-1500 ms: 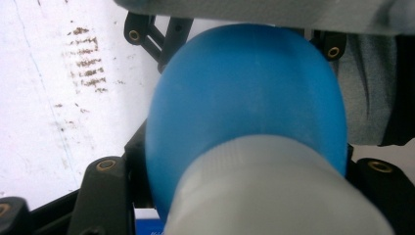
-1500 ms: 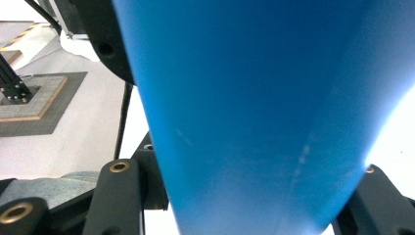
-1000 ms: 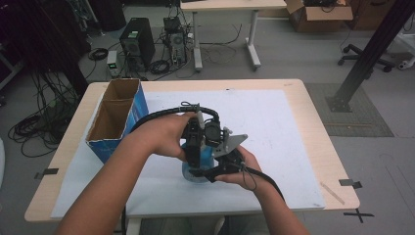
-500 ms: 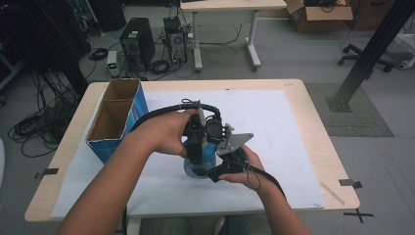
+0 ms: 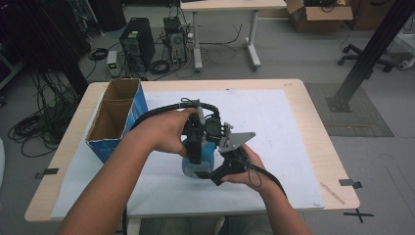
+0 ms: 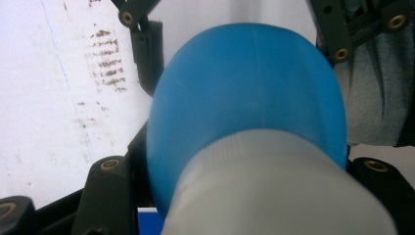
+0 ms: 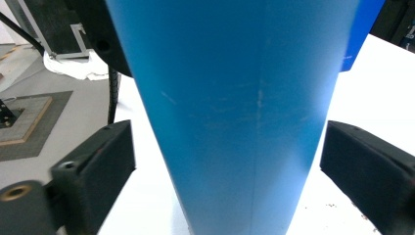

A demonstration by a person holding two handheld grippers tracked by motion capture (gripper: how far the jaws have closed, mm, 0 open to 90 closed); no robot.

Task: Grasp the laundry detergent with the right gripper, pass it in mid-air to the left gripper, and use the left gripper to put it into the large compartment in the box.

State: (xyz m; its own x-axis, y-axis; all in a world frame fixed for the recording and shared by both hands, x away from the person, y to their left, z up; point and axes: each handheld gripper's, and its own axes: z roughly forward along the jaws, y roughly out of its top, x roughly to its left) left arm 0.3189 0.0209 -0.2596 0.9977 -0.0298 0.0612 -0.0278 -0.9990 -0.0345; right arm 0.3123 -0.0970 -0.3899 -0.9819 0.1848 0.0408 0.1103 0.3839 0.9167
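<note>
Where the bottle stands: the blue bottle [image 5: 197, 165] sits upright on the white sheet [image 5: 274, 127] near the front middle of the table [image 5: 313, 122], between the person's two hands, well apart from the open cardboard box [image 5: 139, 105] at the left
Left gripper: the left gripper [image 5: 195, 157] comes down from above and is clamped on the bottle's upper part; in the left gripper view the blue shoulder and the pale grey cap [image 6: 274, 186] sit right under the camera
Why that hold: a grip high up, taken from above, probably keeps the bottle from tipping while the other hand lets go
Right gripper: the right gripper [image 5: 213, 176] lies low and level at the bottle's near side; its jaws have just been opening and now stand wide, with the bottle's body between them
Contact on the right: in the right gripper view both black pads [image 7: 98, 156] stand clear of the blue wall, white sheet showing in the gaps, so nothing is pressed there
Step in hand, as a judgement: the lower grip is being given up, and the bottle now rests on its base and the upper clamp
Risk: the open jaws bracket the bottle closely, so a sideways pull could knock it
</note>
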